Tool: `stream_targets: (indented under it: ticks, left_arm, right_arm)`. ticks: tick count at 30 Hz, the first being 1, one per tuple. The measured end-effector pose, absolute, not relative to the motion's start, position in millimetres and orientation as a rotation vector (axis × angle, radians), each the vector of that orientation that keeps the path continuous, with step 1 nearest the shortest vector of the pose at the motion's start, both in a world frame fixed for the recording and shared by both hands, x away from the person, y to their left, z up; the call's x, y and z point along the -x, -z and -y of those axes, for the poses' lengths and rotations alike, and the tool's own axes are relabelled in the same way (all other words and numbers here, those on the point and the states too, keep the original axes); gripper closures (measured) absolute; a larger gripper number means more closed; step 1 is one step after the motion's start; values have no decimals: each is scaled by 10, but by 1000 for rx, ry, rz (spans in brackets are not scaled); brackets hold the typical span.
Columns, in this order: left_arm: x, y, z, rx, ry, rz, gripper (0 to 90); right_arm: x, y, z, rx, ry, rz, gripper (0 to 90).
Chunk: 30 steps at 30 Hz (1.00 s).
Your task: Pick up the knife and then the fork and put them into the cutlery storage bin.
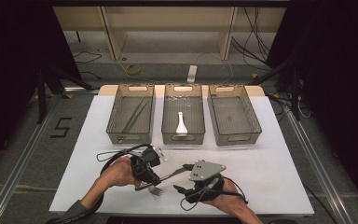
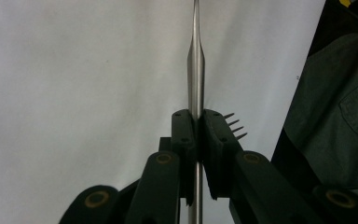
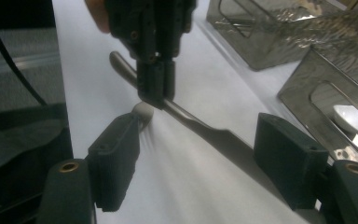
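Here: L claw [image 2: 195,122] clamped on fork [image 2: 196,60], tines half-hidden; R claw [image 3: 196,154] apart, empty.

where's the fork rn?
High view: the fork is clamped in the left gripper near the table's front edge, just left of the open right gripper, well short of the three bins.

Lab recording rig, black curtains [image 1: 9,70], floor cables [image 1: 256,42], aluminium frame rails [image 1: 317,158]
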<state>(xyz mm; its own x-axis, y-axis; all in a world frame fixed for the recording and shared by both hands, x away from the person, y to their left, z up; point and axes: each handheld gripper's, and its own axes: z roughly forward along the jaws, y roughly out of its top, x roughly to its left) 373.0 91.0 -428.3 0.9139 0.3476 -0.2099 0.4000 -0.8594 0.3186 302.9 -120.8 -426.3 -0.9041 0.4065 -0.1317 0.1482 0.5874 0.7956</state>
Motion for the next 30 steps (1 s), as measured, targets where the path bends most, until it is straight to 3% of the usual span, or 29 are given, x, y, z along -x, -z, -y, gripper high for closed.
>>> stream_targets:
  ticks: [30]
  left_arm:
    - [-3692,4260,-654,-2779,292,-458,832]
  right_arm:
    - [-2992,4500,888,-53,-807,-2548,529]
